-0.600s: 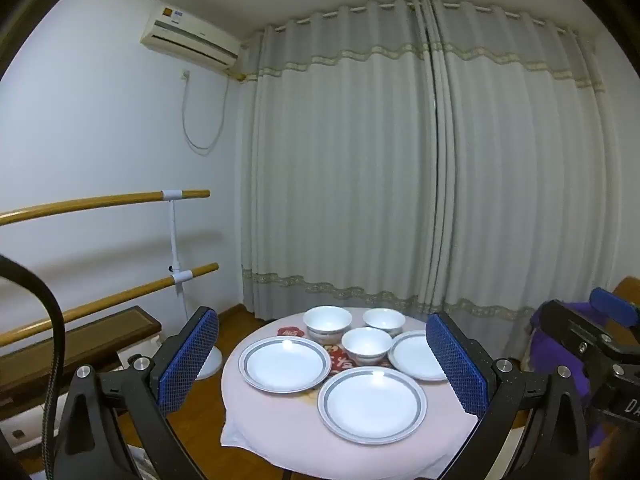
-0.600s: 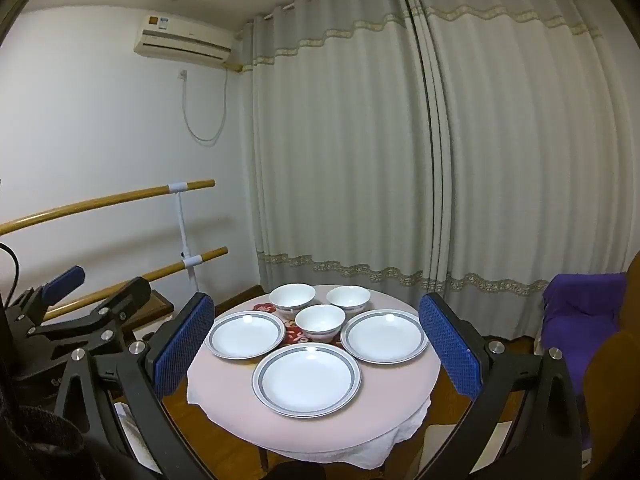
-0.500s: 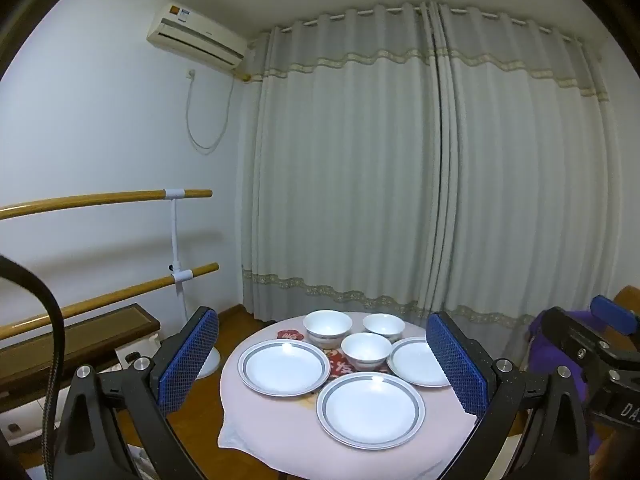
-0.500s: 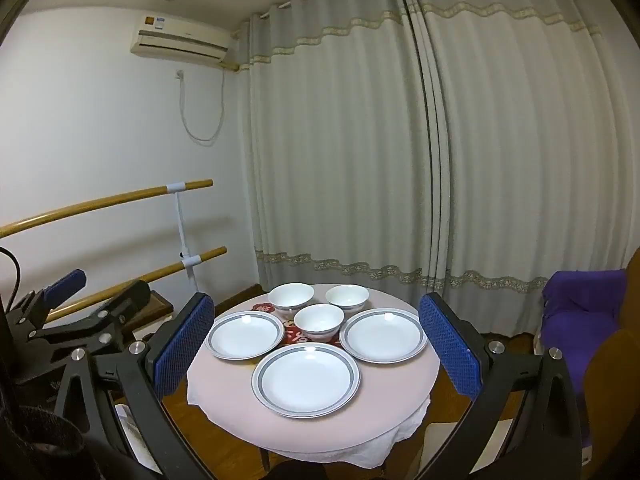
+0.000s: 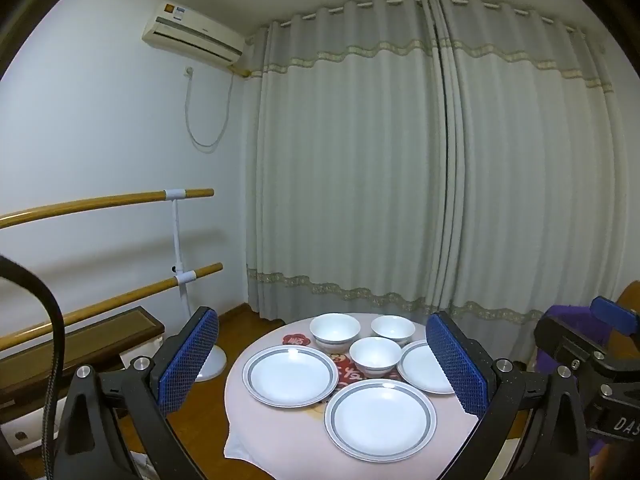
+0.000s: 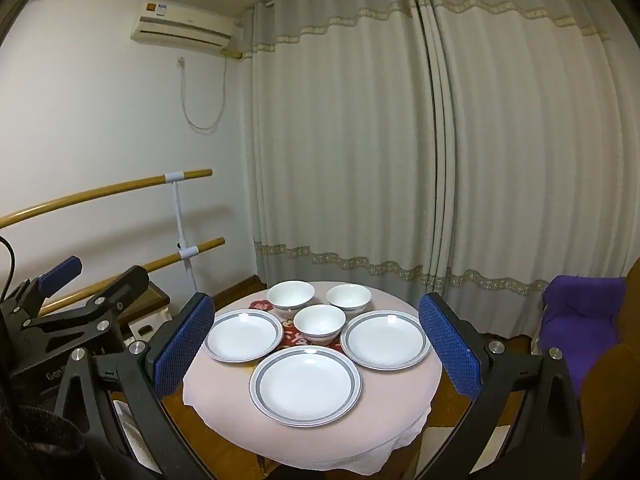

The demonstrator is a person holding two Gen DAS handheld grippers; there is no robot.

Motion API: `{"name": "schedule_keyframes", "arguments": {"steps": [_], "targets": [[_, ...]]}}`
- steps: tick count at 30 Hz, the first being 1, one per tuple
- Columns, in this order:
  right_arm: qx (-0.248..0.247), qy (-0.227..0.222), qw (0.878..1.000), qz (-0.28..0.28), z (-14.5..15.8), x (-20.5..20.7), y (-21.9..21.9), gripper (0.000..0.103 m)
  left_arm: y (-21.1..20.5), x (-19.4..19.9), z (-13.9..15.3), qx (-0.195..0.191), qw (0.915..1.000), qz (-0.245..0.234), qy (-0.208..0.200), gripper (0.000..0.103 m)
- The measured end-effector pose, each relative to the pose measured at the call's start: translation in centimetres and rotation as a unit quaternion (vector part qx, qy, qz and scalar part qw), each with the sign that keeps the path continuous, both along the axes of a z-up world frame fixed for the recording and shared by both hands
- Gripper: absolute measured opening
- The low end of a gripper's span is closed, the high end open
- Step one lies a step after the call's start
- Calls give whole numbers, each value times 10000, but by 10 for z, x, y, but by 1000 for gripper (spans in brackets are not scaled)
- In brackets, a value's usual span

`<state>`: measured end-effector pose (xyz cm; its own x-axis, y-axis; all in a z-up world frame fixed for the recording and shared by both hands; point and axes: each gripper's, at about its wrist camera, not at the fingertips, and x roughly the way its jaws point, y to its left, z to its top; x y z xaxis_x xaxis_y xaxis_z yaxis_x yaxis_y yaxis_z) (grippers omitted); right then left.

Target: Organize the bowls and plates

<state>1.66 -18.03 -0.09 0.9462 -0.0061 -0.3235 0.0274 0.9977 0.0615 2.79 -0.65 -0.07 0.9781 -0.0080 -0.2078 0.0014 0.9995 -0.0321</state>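
Note:
A small round table (image 6: 224,396) with a pale pink cloth carries three white plates with grey rims and three white bowls. In the right wrist view the near plate (image 6: 305,386), left plate (image 6: 242,335) and right plate (image 6: 385,340) ring a centre bowl (image 6: 319,323), with two more bowls (image 6: 290,298) (image 6: 349,299) behind. My right gripper (image 6: 316,354) is open, well short of the table, nothing between its blue pads. My left gripper (image 5: 328,364) is open too and empty. The left wrist view shows the same plates (image 5: 290,375) (image 5: 380,419) and bowls (image 5: 375,356).
Grey curtains (image 6: 400,140) hang behind the table. Two wooden ballet bars (image 5: 120,200) run along the left wall above a low bench (image 5: 80,340). A chair with a purple cloth (image 6: 580,320) stands at the right. A red mat (image 6: 304,338) lies under the centre bowl.
Both views have tilted slightly, so the table sits a little lower in the left wrist view. Both grippers stay open; plates and bowls have not moved.

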Motion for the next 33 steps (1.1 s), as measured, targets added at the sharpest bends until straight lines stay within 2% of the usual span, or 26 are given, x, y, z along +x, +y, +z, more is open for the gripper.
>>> {"name": "schedule_keyframes", "arguments": {"steps": [16, 25, 33], "targets": [[43, 192, 9998, -4, -4, 36, -7, 103, 1, 35, -4, 61, 9999, 38, 86, 102], [63, 223, 9997, 41, 1, 42, -11, 103, 1, 40, -9, 50, 9999, 40, 103, 102], [51, 221, 9997, 49, 4, 43, -13, 103, -1, 37, -1, 56, 9999, 24, 138, 102]]}}
